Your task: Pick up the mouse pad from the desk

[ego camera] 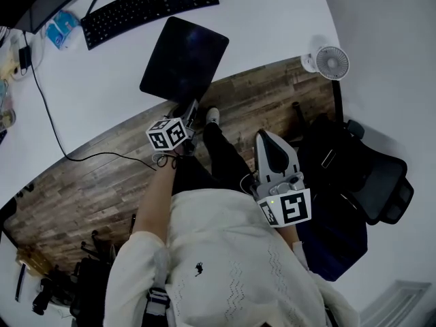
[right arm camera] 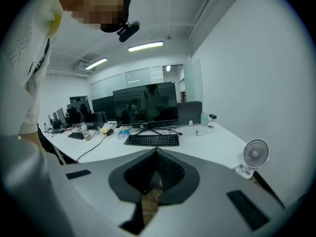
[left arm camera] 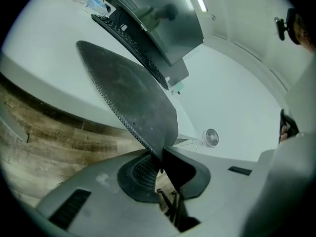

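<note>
Grasp made, lift not shown yet. L hand-held gripper (ego camera: 190, 110) was clamped tight on the near corner of the mouse pad (ego camera: 184, 58). Its pads pinched the stitched edge where the corner stuck out past the counter (ego camera: 272, 26) rim, over the wood floor. Rest of the pad lay on the counter just below the keyboard (ego camera: 150, 5), well apart from the fan (ego camera: 332, 62). Couldn't tell whether any of it was off the surface. R hand-held gripper (ego camera: 267, 138) hung near the person's body, jaws together w/ nothing btwn them. Left to do, prob.: raise the pad clear of the counter. It's a floppy sheet, so the far end would likely droop or drag.
</note>
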`<action>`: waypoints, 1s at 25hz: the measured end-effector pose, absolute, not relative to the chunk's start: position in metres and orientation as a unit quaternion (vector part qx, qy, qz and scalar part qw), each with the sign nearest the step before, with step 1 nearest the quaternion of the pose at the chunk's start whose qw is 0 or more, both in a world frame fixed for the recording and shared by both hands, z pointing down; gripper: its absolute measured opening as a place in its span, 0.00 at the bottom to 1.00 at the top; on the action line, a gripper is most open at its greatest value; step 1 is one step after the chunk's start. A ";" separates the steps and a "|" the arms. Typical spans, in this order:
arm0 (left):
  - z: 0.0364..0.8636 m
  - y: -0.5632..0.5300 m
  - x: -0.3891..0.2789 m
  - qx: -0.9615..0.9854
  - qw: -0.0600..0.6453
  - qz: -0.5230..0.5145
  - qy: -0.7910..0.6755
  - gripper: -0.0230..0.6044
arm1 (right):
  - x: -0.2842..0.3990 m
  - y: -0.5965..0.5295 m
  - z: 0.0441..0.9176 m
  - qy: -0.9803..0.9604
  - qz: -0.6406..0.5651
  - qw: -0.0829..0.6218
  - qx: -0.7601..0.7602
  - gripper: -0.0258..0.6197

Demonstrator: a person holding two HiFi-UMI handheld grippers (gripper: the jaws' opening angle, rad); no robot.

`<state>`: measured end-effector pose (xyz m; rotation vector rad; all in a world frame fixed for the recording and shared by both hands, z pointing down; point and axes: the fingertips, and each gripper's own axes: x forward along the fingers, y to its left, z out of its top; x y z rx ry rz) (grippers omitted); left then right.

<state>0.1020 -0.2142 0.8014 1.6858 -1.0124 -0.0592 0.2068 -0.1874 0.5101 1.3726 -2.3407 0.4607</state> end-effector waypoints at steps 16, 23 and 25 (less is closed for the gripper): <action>0.776 -0.202 0.111 0.744 0.528 -0.007 -0.411 0.07 | 0.204 -0.190 0.496 -0.862 0.138 0.177 0.455 0.04; 0.770 -0.193 0.107 0.757 0.511 0.010 -0.407 0.07 | 0.204 -0.180 0.496 -0.860 0.138 0.179 0.458 0.04; 0.770 -0.190 0.106 0.761 0.507 0.017 -0.405 0.07 | 0.201 -0.176 0.495 -0.862 0.136 0.177 0.455 0.04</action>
